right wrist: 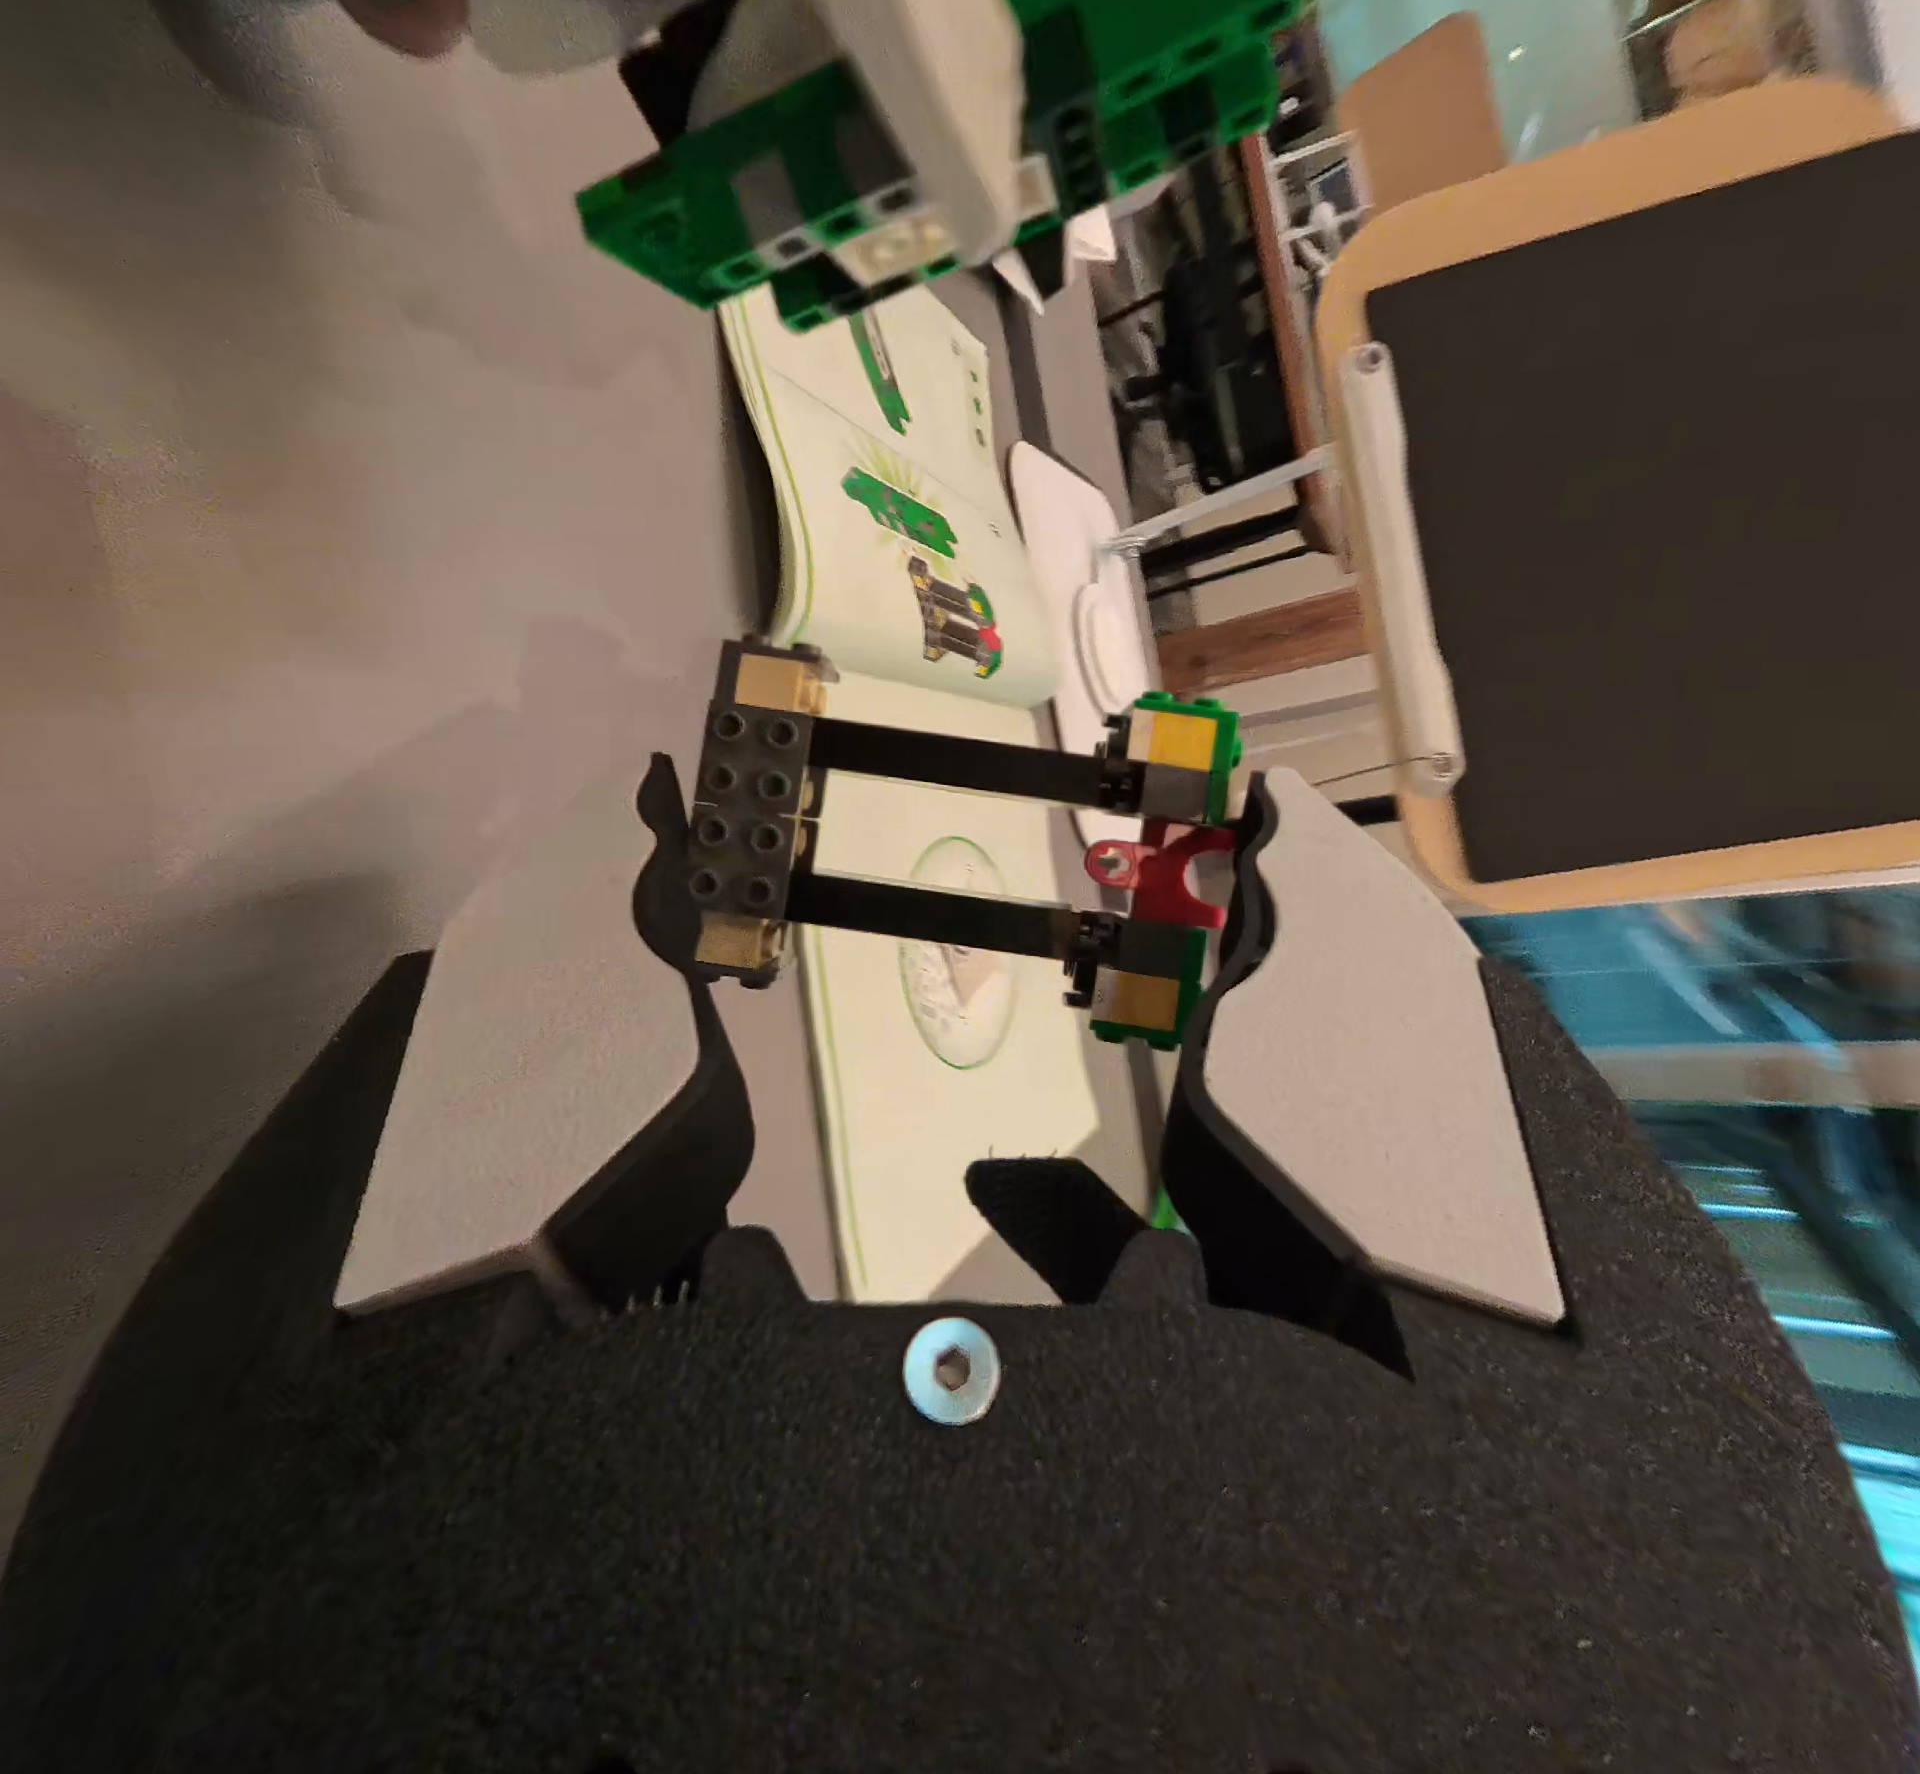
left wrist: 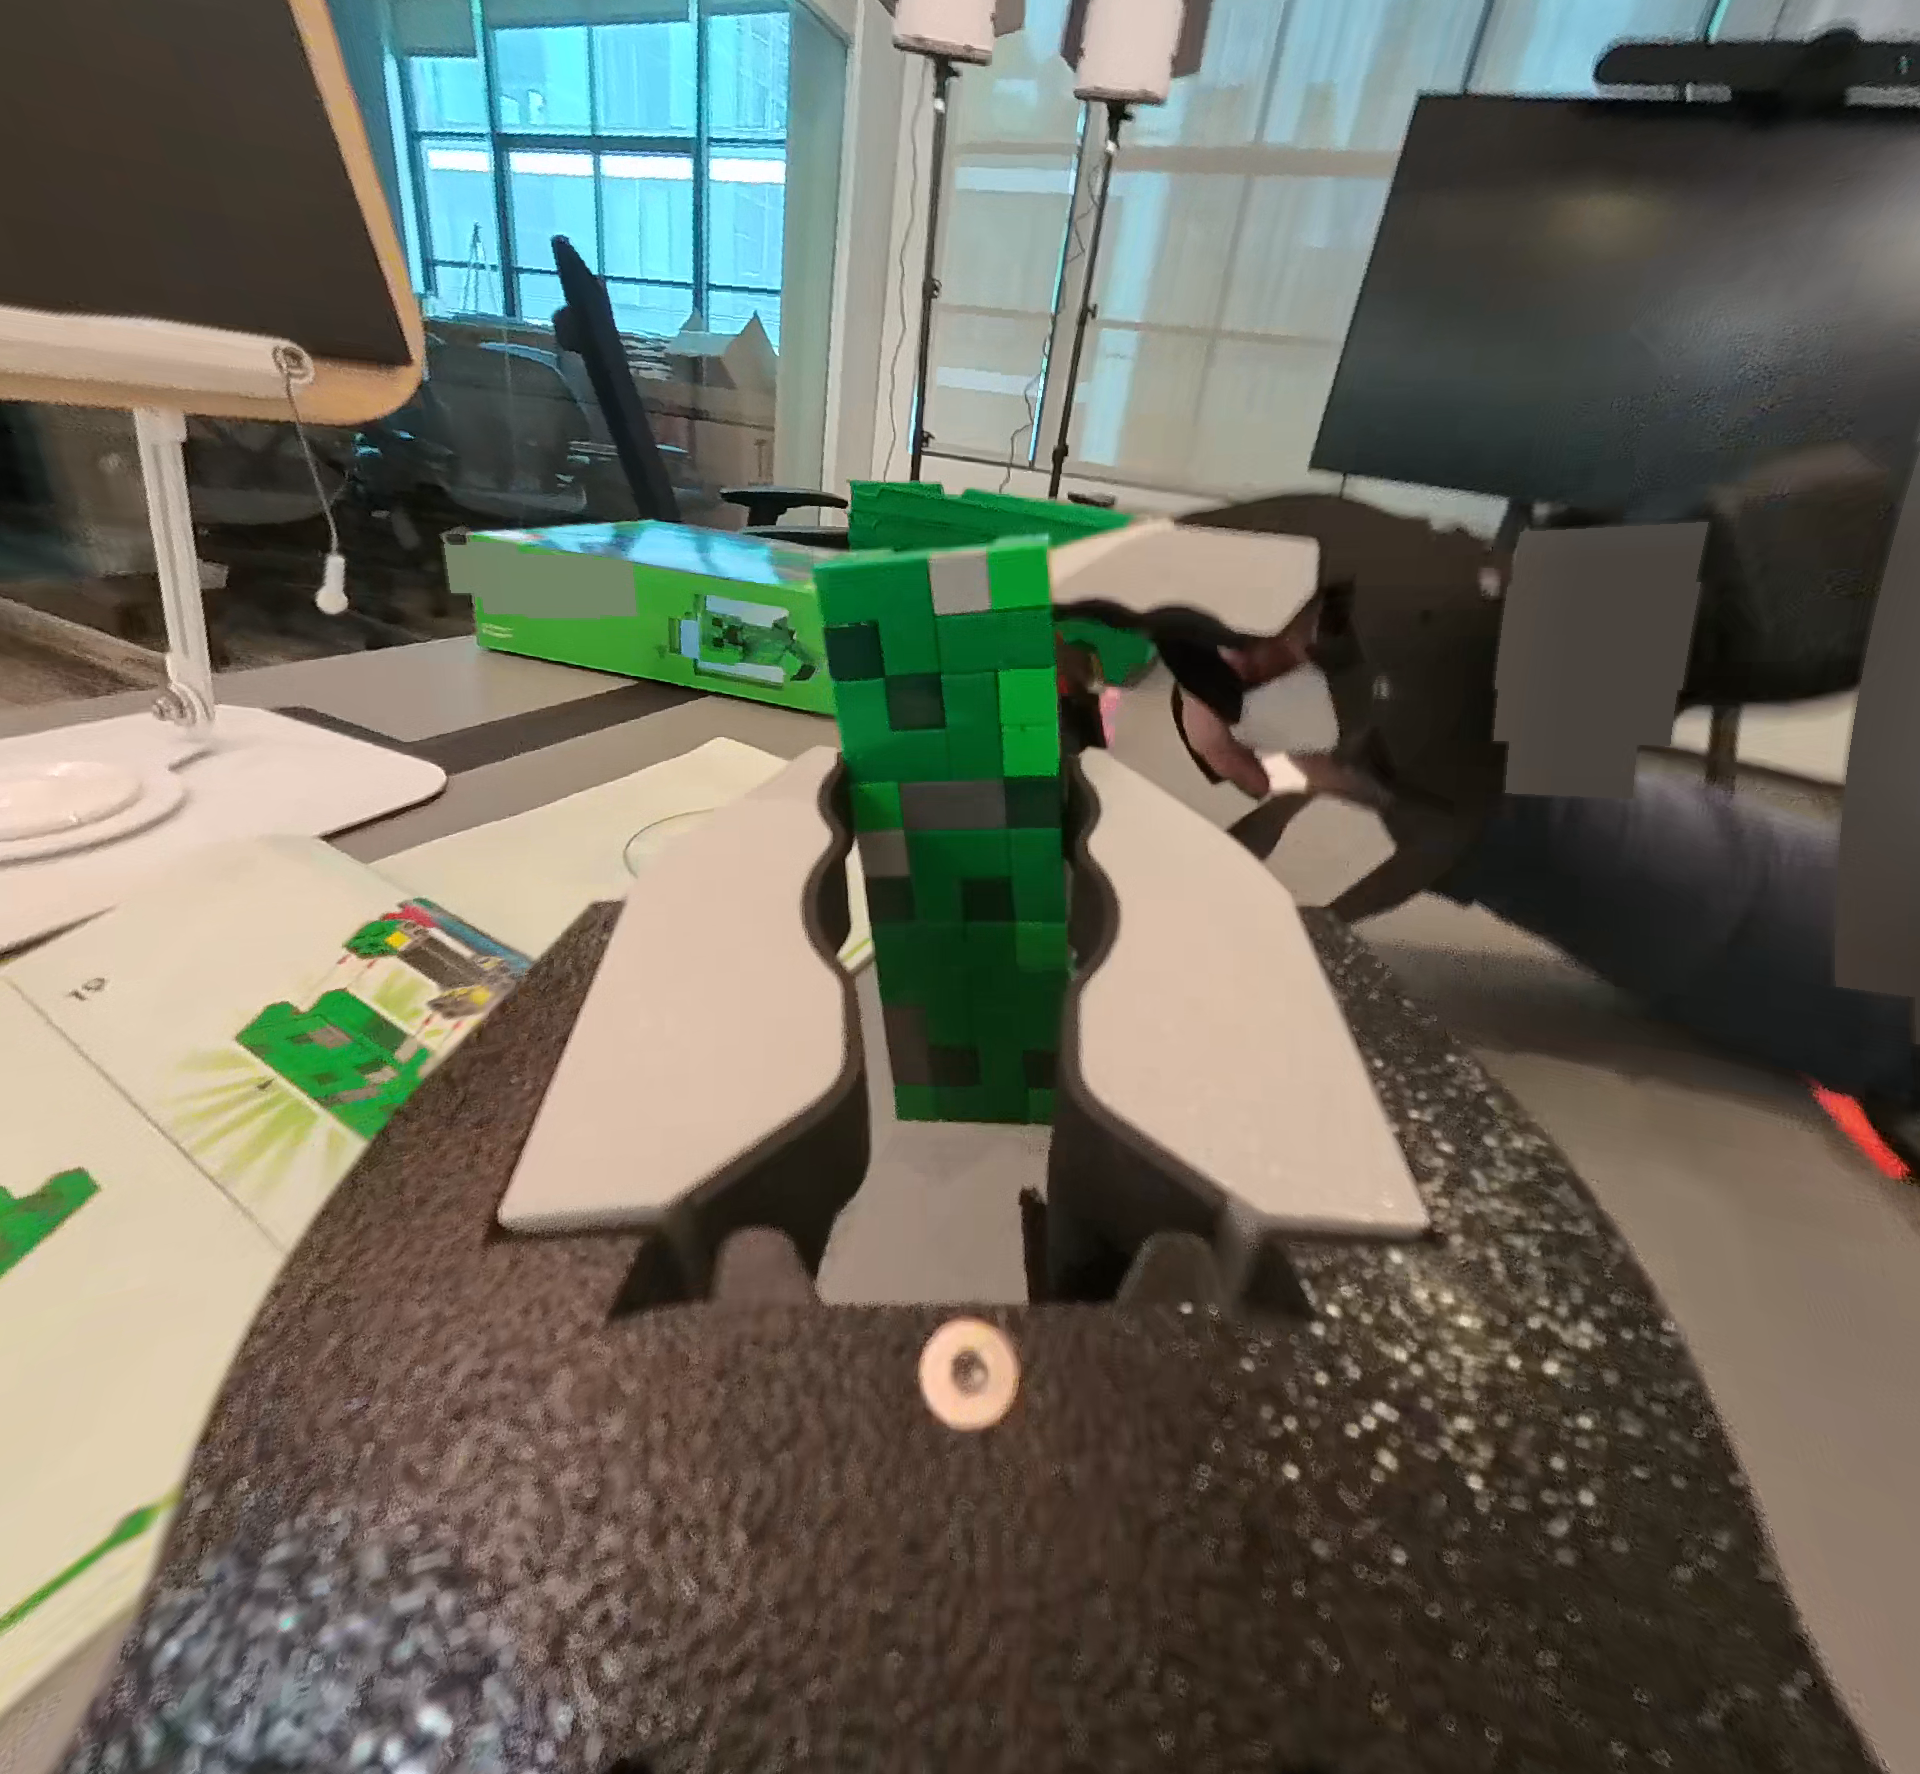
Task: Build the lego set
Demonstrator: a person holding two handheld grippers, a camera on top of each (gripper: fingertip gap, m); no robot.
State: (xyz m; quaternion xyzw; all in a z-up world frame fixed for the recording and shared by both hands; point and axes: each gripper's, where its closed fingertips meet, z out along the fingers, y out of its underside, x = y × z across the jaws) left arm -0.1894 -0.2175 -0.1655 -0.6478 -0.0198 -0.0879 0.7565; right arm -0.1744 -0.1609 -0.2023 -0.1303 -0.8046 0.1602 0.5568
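In the left wrist view my left gripper (left wrist: 961, 789) is shut on a tall green pixel-patterned lego body (left wrist: 951, 748), held upright above the table. The right gripper (left wrist: 1195, 623) shows just right of the body's top. In the right wrist view my right gripper (right wrist: 951, 851) is shut on a black lego frame (right wrist: 935, 831) with two black bars, tan and yellow ends, green bricks and a red clip (right wrist: 1158, 877). The green body (right wrist: 935, 135), seen from its hollow underside, hangs ahead in the left gripper's fingers (right wrist: 904, 62).
An open instruction booklet (left wrist: 208, 1080) lies on the grey table (left wrist: 1662, 1205), also in the right wrist view (right wrist: 894, 519). A green set box (left wrist: 644, 612) lies behind. A white-based tablet stand (left wrist: 208, 768) is at left. Light stands and a dark screen (left wrist: 1621, 301) stand behind.
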